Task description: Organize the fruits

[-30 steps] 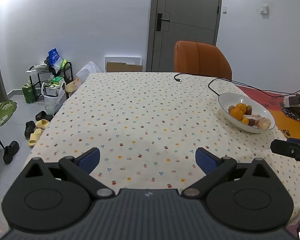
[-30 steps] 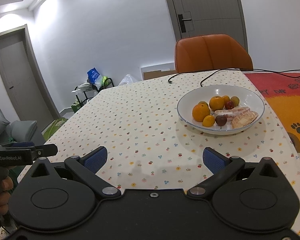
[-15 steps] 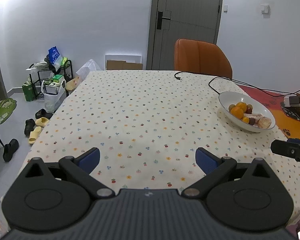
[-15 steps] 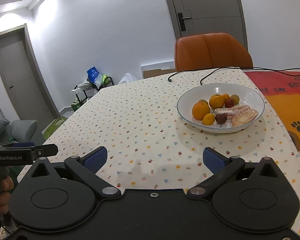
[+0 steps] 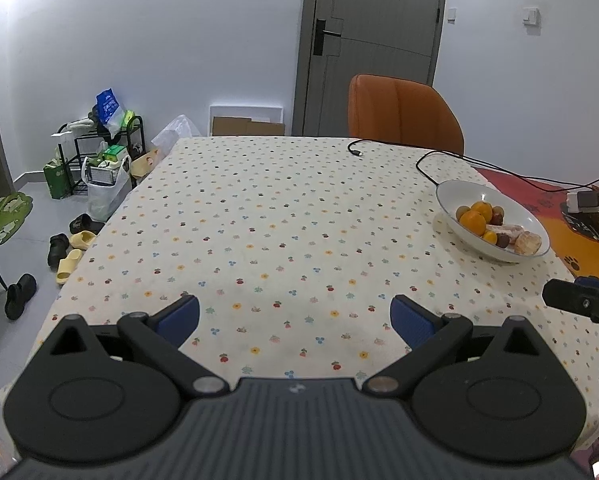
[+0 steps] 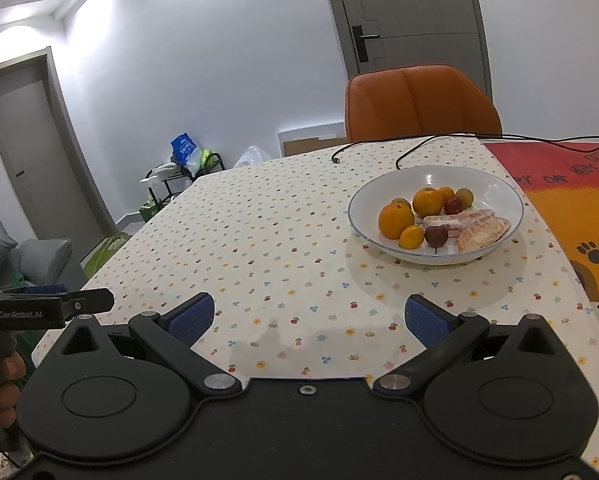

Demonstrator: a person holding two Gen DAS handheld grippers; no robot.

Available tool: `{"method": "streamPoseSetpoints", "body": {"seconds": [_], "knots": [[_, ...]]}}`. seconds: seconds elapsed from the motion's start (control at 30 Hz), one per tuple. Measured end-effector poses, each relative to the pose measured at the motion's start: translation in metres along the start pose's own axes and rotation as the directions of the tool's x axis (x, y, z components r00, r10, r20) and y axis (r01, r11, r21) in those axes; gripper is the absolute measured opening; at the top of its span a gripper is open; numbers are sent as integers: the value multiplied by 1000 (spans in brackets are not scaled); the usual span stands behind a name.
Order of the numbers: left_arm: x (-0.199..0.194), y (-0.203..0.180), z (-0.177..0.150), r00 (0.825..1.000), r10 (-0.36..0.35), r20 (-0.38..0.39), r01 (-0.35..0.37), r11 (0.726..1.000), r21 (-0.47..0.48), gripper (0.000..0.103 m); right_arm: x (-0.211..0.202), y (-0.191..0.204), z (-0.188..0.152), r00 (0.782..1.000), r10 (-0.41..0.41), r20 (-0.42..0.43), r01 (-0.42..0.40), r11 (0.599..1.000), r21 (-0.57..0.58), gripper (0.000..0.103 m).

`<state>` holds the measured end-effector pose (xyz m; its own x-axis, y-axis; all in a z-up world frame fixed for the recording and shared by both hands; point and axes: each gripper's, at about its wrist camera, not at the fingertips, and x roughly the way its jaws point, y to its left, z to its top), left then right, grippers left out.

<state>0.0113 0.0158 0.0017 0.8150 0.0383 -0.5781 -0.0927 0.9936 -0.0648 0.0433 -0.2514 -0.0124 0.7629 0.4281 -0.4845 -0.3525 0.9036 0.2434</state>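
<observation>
The white bowl (image 6: pixel 435 216) of fruit sits on the far right part of the surface (image 5: pixel 283 216), its oranges, small dark fruits and peeled segments all inside it. The right tool (image 6: pixel 306 318) faces it almost head-on, slightly right of centre (so the right hand looks the nearer one), while from the left tool (image 5: pixel 295 318) the bowl lies well off to the right. Both tools stand with fingers wide apart, empty, over the near edge.
</observation>
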Motion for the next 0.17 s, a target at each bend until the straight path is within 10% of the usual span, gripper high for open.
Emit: {"method": "streamPoseSetpoints", "body": {"seconds": [0.17], "knots": [[-2,-4,-1,1000,-3,9,3,1000,22,101,0,0,0,1000,0,1,0,1000,0,103]]}}
